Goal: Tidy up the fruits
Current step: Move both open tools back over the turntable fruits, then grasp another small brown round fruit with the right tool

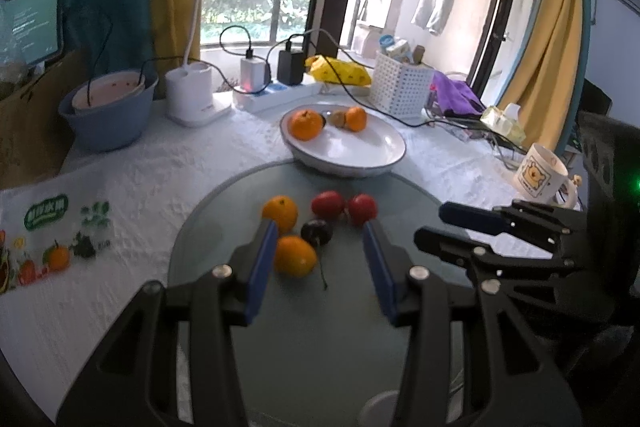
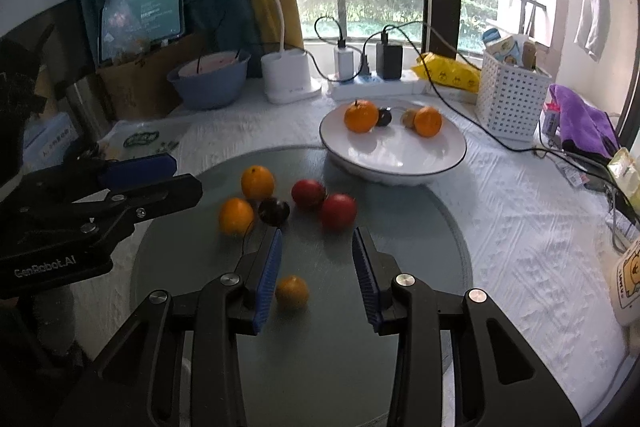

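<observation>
While both tongs hover over a round glass turntable (image 2: 420, 227) on the desk (image 2: 520, 227), the left tongs (image 1: 320, 231) and right tongs (image 2: 316, 239) stand spread, pinching nothing. Oranges (image 2: 258, 182), red fruits (image 2: 338, 211) and a dark plum (image 2: 274, 211) lie clustered there; a white bowl (image 2: 400, 155) behind holds more fruit.

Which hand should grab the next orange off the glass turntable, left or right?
Probably left. The left tongs are open and empty, with the near orange just inside their left finger. The right tongs, also open and empty, face the red fruit instead, and their nearest orange lies off to the side.
</observation>
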